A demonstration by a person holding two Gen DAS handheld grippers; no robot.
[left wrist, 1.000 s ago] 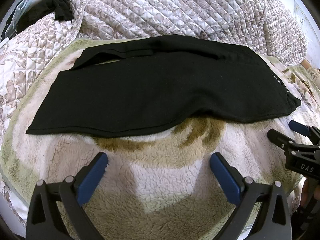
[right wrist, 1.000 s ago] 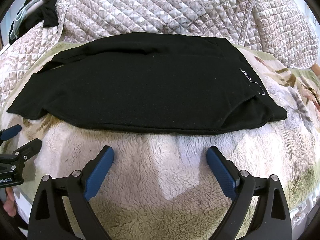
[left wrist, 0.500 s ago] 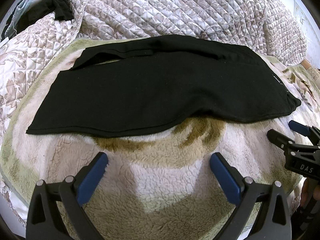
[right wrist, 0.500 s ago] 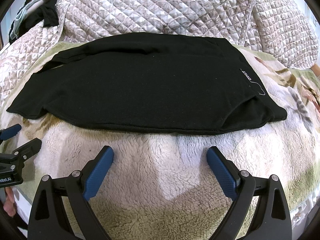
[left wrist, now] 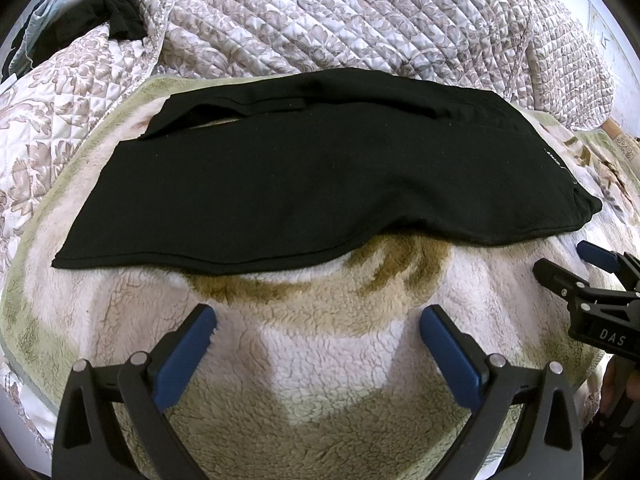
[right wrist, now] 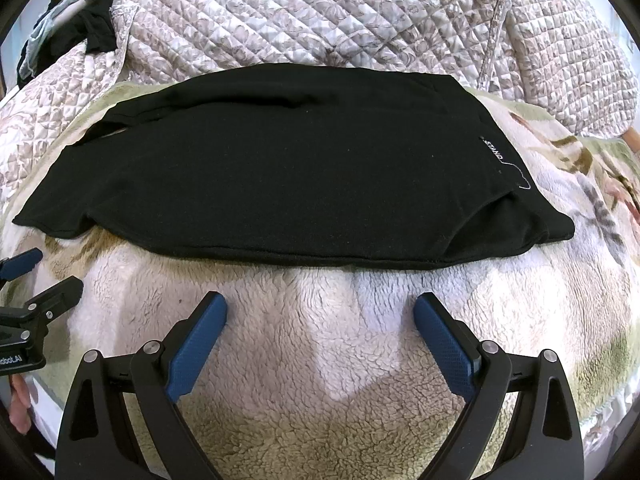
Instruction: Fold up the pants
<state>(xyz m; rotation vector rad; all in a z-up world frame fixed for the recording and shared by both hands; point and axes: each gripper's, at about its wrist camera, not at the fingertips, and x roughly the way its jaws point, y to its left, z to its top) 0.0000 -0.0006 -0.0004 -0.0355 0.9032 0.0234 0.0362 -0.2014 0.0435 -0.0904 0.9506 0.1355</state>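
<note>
Black pants (left wrist: 312, 176) (right wrist: 280, 172) lie flat across a fleecy blanket, folded lengthwise, waist end with a small white label (right wrist: 494, 150) to the right, leg hems to the left. My left gripper (left wrist: 318, 316) hovers open over bare fleece just short of the pants' near edge, nothing between its blue pads. My right gripper (right wrist: 320, 304) is likewise open and empty, a little before the near hem. Each gripper shows in the other's view: the right gripper (left wrist: 560, 264) at the far right, the left gripper (right wrist: 36, 272) at the far left.
The cream and olive fleece blanket (left wrist: 320, 380) covers a bed. A quilted floral bedspread (left wrist: 360, 20) is bunched up behind the pants. Dark and pale clothing (left wrist: 92, 12) lies heaped at the back left. A person's fingers (right wrist: 18, 404) hold the left tool.
</note>
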